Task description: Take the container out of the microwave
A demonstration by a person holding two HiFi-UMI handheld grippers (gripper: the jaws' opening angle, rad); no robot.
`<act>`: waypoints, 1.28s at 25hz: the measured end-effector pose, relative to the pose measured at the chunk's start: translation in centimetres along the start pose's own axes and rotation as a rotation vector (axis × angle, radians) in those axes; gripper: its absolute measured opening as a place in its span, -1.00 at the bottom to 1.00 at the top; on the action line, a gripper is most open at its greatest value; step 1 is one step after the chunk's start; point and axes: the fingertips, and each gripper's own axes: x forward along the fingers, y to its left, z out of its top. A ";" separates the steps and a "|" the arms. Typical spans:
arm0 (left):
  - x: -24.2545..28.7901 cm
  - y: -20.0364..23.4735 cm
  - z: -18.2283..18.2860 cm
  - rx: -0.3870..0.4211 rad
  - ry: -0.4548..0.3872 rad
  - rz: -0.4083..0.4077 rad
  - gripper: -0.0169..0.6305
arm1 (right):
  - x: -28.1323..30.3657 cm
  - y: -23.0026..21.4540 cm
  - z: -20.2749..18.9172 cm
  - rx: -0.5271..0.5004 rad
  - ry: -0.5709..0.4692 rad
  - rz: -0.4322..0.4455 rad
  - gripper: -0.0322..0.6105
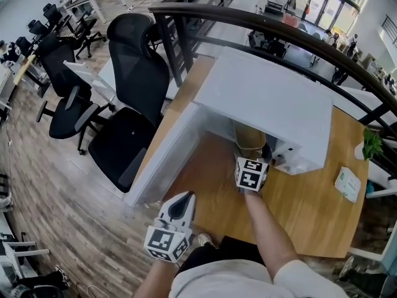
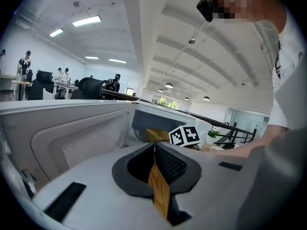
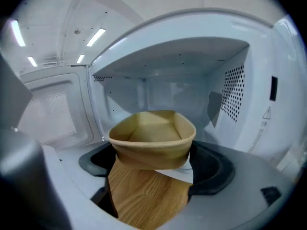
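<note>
A white microwave (image 1: 267,98) stands on the wooden table (image 1: 310,210) with its door (image 1: 164,157) swung open to the left. My right gripper (image 1: 251,155) is at the oven's mouth, shut on a tan paper container (image 1: 249,138). In the right gripper view the container (image 3: 152,140) is squeezed between the jaws of the right gripper (image 3: 153,163), above the table wood, with the white cavity (image 3: 177,90) behind it. My left gripper (image 1: 181,200) hangs near the table's front edge beside the door, shut and holding nothing. Its own view looks over the left gripper (image 2: 154,150) toward the door (image 2: 72,133) and the container (image 2: 156,134).
Black office chairs (image 1: 133,92) stand left of the table. A black railing (image 1: 279,30) curves behind the microwave. A white packet (image 1: 347,184) and a small green plant (image 1: 371,144) sit at the table's right end. Bare wood lies in front of the oven.
</note>
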 end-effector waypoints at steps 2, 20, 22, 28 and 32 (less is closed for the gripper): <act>-0.5 -0.4 0.0 0.003 -0.004 -0.003 -0.83 | -1.2 0.4 -0.1 -0.009 -0.005 0.017 0.65; -10.1 -3.8 0.3 0.025 -0.103 -0.024 -0.83 | -19.8 4.5 -2.0 -0.060 -0.089 0.140 0.65; -10.8 -4.1 0.2 0.024 -0.113 -0.025 -0.83 | -21.8 4.2 -1.8 -0.059 -0.105 0.145 0.65; -12.2 -5.7 0.5 0.031 -0.132 -0.046 -0.83 | -26.9 3.4 -0.4 -0.066 -0.156 0.159 0.65; -12.4 -7.2 0.8 0.048 -0.138 -0.052 -0.83 | -29.8 2.4 1.0 -0.076 -0.207 0.168 0.65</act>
